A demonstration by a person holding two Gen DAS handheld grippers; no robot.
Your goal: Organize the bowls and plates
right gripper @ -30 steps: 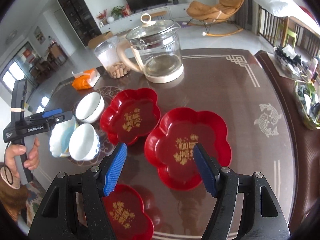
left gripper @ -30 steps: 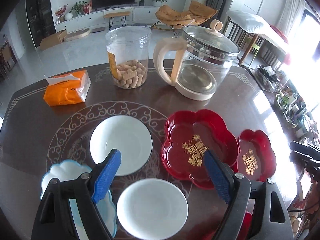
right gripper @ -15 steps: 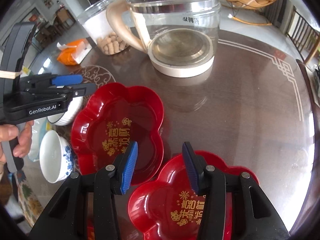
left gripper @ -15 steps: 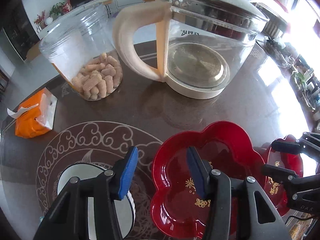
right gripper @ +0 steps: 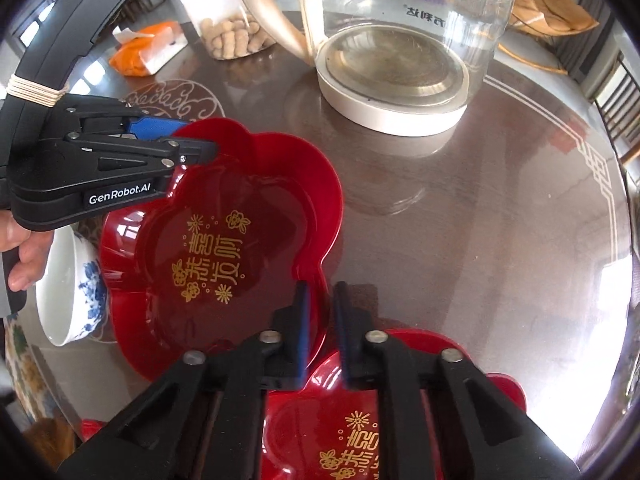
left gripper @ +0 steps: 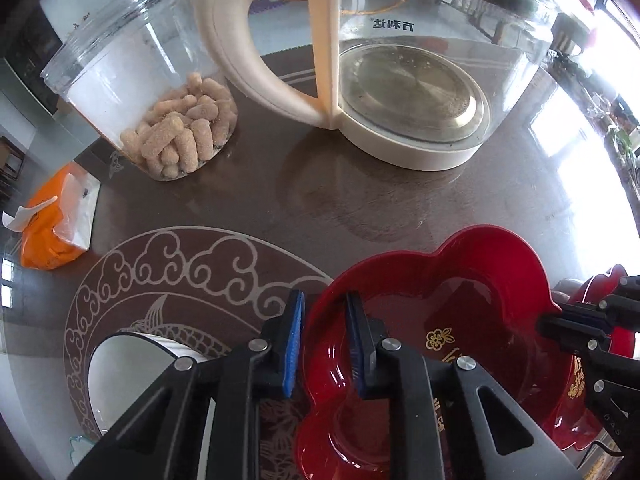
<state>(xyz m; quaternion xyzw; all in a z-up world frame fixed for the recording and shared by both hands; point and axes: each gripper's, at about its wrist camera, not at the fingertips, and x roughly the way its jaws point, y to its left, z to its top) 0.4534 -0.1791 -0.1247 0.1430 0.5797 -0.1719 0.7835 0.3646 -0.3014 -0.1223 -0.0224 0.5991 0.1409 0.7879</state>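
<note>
A red flower-shaped plate (left gripper: 460, 280) (right gripper: 240, 184) with gold characters lies on the dark table. My left gripper (left gripper: 325, 300) (right gripper: 192, 140) straddles its left rim; the jaws are closing, with the rim between the blue pads. On the opposite rim my right gripper (right gripper: 321, 292) (left gripper: 560, 324) is shut, pinching the plate's edge. A second red plate (right gripper: 360, 440) (left gripper: 580, 380) lies partly under that edge, below my right gripper. A white bowl (left gripper: 128, 380) sits to the left of the left fingers. A blue-patterned white bowl (right gripper: 68, 292) stands beside the held plate.
A glass kettle (left gripper: 400, 80) (right gripper: 392, 60) on a cream base and a clear snack jar (left gripper: 160, 100) (right gripper: 232, 32) stand just beyond the plate. An orange tissue pack (left gripper: 52, 232) (right gripper: 148, 48) lies far left. A person's hand (right gripper: 24, 256) holds the left gripper.
Both grippers came down and forward toward the table. Their jaws went from wide open to narrow, each closing over a rim of the same red plate.
</note>
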